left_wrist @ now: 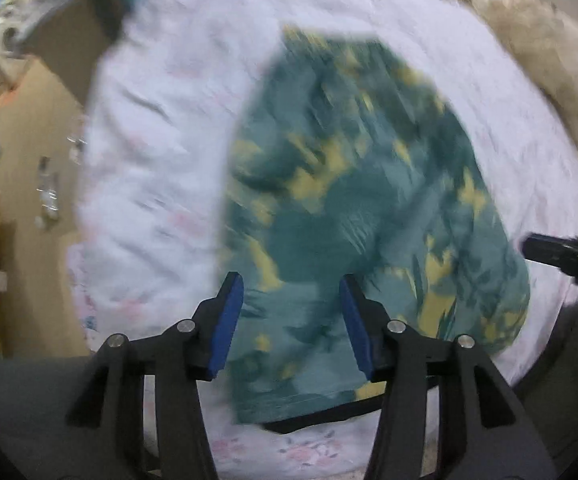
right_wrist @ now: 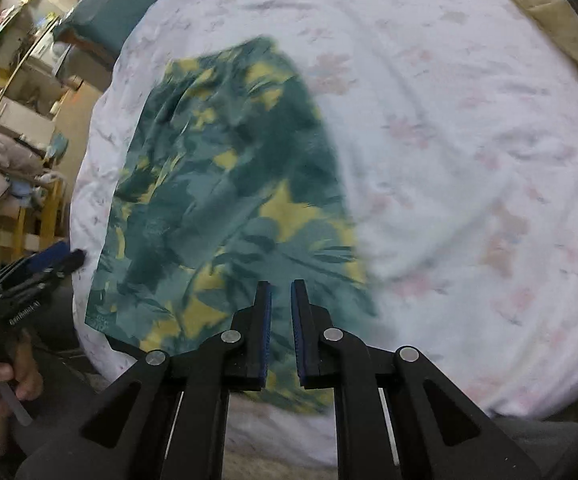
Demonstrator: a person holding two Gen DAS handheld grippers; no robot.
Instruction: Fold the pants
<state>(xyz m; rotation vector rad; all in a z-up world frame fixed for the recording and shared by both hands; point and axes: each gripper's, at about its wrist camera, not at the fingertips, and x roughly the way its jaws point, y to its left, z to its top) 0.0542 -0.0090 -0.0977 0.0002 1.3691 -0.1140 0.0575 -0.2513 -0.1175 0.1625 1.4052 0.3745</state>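
Teal pants with yellow leaf print [left_wrist: 353, 200] lie spread on a white floral bed sheet [left_wrist: 161, 160]; they also show in the right wrist view [right_wrist: 225, 208]. My left gripper [left_wrist: 291, 284] is open and empty, its blue pads above the pants' near hem. My right gripper [right_wrist: 281, 292] hovers over the pants' near right edge, its jaws a narrow gap apart with nothing between them. The right gripper's tip shows at the right edge of the left wrist view [left_wrist: 561, 256]. The left gripper shows at the left of the right wrist view [right_wrist: 45, 266].
The white floral sheet [right_wrist: 449, 140] covers the bed. A beige blanket [left_wrist: 545, 52] lies at the far right. A teal pillow [right_wrist: 129, 4] sits at the bed's far left. Cluttered shelves [right_wrist: 13, 92] and a yellow stool [right_wrist: 41, 220] stand left of the bed.
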